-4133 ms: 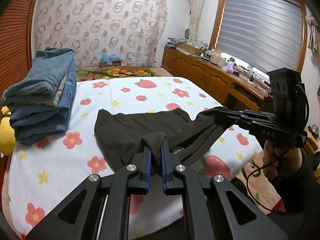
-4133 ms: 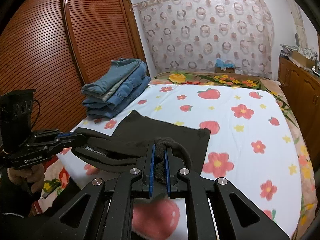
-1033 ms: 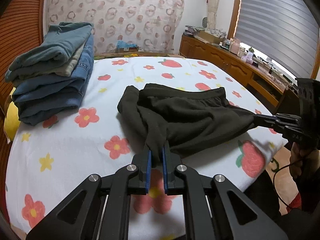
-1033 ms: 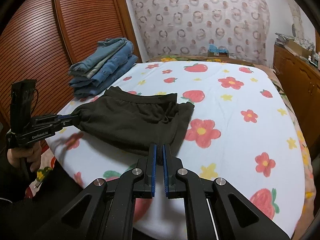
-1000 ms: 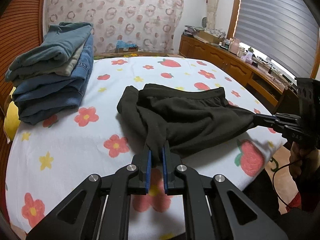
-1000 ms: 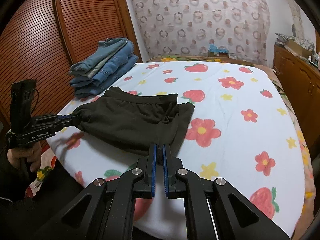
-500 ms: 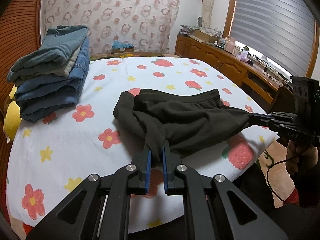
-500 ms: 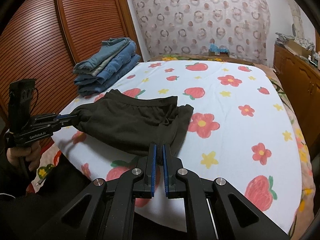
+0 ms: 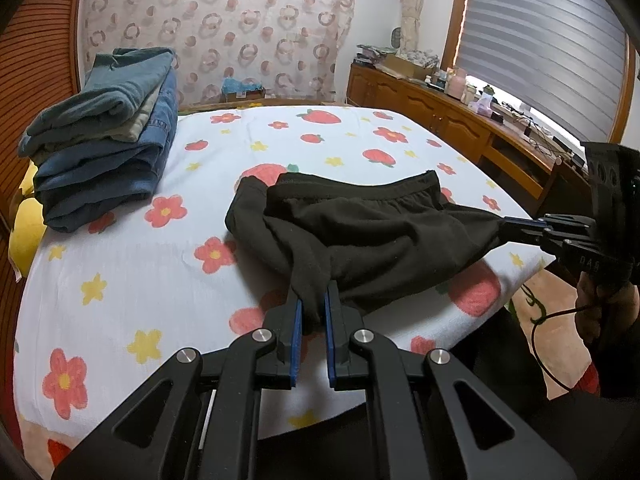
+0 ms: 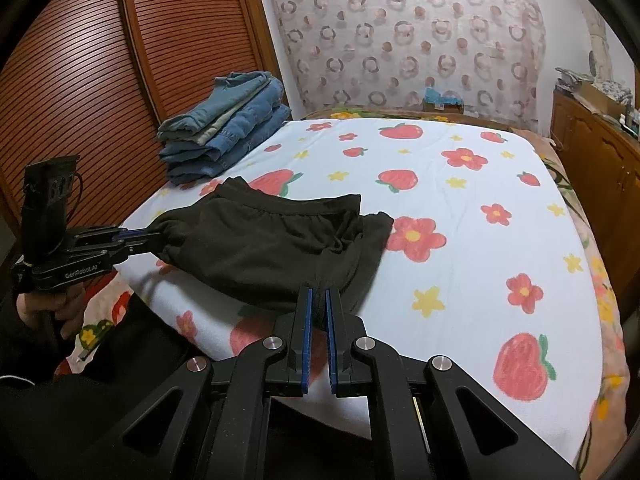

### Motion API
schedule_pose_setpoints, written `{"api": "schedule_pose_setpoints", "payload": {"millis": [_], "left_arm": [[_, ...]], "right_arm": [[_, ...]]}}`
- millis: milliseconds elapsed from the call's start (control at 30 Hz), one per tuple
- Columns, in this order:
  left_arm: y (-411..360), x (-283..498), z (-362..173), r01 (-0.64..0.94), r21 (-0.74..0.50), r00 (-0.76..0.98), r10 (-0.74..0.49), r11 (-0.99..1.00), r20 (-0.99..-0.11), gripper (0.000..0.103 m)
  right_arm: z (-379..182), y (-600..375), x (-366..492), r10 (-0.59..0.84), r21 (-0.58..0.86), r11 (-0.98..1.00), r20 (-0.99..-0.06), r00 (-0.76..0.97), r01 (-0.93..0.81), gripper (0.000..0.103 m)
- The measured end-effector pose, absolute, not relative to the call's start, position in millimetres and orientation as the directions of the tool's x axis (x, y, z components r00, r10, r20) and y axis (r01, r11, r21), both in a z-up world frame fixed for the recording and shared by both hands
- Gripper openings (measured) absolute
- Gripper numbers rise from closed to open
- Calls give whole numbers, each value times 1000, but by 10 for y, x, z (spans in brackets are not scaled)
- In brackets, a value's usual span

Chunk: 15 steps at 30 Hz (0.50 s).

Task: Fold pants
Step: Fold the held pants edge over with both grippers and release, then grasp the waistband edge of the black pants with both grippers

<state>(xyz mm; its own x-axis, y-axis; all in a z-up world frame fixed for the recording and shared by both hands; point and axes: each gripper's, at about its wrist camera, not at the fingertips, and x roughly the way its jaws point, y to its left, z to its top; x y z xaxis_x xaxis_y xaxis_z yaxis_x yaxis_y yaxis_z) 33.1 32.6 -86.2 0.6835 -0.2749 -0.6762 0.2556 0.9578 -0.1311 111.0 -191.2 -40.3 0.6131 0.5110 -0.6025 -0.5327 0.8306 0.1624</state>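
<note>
On left gripper (image 10: 154, 236) — "GenRobot.AI", black pants (image 10: 272, 248) clamped

Domestic bedroom. Evidence: a bed (image 10: 460, 240) under a strawberry-and-flower sheet, folded jeans (image 9: 104, 136) stacked on it, a louvred wooden wardrobe (image 10: 120, 60) alongside, a patterned curtain (image 9: 224, 36) behind — and a cluttered wooden sideboard (image 9: 440, 120) beneath a window blind (image 9: 548, 36).

Slatted wooden wardrobe doors (image 10: 120, 60), ring-patterned curtain (image 10: 408, 40), window blind (image 9: 548, 40), wooden sideboard (image 9: 440, 116).
</note>
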Motion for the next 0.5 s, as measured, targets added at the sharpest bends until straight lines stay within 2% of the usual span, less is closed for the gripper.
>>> {"api": "schedule_pose_setpoints", "payload": {"millis": [133,200,367,400,433,500], "left_arm": [[323,339,-876,252,-138,674,-277,958,-685,11],[323,352,-867,255,-139,673,-278,957,-686,15],[347,351,-814,250,-145,688,-281,957,-669,33],[358,353,-798,244,-148,695,-279,958,-663,44],[375,354,-782,237,-152,703,-277,960,-655,50],[391,375,-769,234,-159,705,-280,959,-652,52]], "right_arm": [[-404,-1923,1115,514,174,831,-603,610,-528,6],[-394,-1924,1119,514,178,833,-600,613,-525,8],[-347,-1942,1079,518,173,832,-583,626,-527,8],[-333,-1950,1072,519,174,832,-579,629,-527,8],[-329,-1959,1068,520,175,832,-578,629,-527,8],[-319,-1964,1075,518,173,833,-578,631,-525,12]]}}
